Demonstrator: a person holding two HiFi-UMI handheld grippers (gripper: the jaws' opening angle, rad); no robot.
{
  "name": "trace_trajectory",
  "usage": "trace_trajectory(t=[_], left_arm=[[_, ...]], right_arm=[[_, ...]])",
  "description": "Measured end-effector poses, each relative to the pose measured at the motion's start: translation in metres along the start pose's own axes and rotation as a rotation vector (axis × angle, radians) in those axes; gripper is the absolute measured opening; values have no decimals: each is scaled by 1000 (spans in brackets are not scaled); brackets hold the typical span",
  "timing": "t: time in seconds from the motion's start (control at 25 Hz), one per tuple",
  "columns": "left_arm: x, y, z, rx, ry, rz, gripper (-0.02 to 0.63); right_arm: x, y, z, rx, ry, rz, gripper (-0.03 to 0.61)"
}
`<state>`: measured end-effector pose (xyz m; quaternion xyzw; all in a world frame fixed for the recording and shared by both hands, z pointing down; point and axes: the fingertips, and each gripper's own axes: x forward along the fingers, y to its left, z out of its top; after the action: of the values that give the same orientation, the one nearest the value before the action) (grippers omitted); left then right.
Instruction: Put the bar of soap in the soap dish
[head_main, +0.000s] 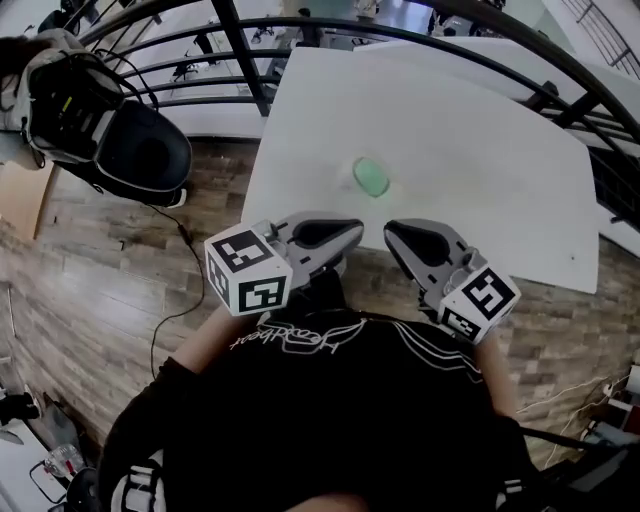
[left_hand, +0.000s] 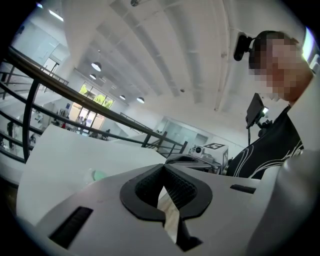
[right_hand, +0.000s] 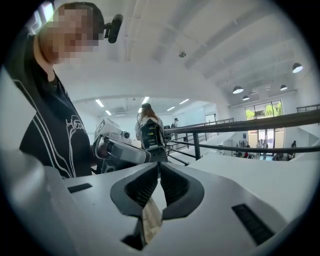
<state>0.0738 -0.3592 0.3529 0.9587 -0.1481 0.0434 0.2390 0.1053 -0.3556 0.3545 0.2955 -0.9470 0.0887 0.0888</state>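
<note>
A pale green oval bar of soap (head_main: 372, 177) lies near the middle of the white table (head_main: 480, 150). A faint pale rim surrounds it; I cannot tell whether that is the soap dish. It also shows small in the left gripper view as the soap (left_hand: 98, 175). Both grippers are held close to the person's chest, short of the table's near edge, with their tips facing each other. My left gripper (head_main: 357, 230) (left_hand: 163, 169) is shut, its ribbed pads meeting with nothing between them. My right gripper (head_main: 391, 233) (right_hand: 159, 165) is likewise shut and empty.
A black curved railing (head_main: 250, 60) runs behind and round the table. A black and white bag (head_main: 110, 130) sits on the wooden floor (head_main: 90, 290) at the left, with a thin cable (head_main: 180, 270) trailing from it. Another person (right_hand: 147, 122) stands far off.
</note>
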Motion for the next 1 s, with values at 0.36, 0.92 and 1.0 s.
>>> trace_trajectory(t=[0.36, 0.92, 1.0], left_arm=[[-13, -59, 17, 171, -38, -34, 8], [2, -81, 19, 174, -24, -47, 8], [4, -82, 18, 169, -20, -51, 8]], right_arm=[[-24, 34, 14, 69, -17, 38, 20], [-46, 42, 10, 76, -14, 47, 15], [-48, 41, 9, 81, -13, 44, 15]])
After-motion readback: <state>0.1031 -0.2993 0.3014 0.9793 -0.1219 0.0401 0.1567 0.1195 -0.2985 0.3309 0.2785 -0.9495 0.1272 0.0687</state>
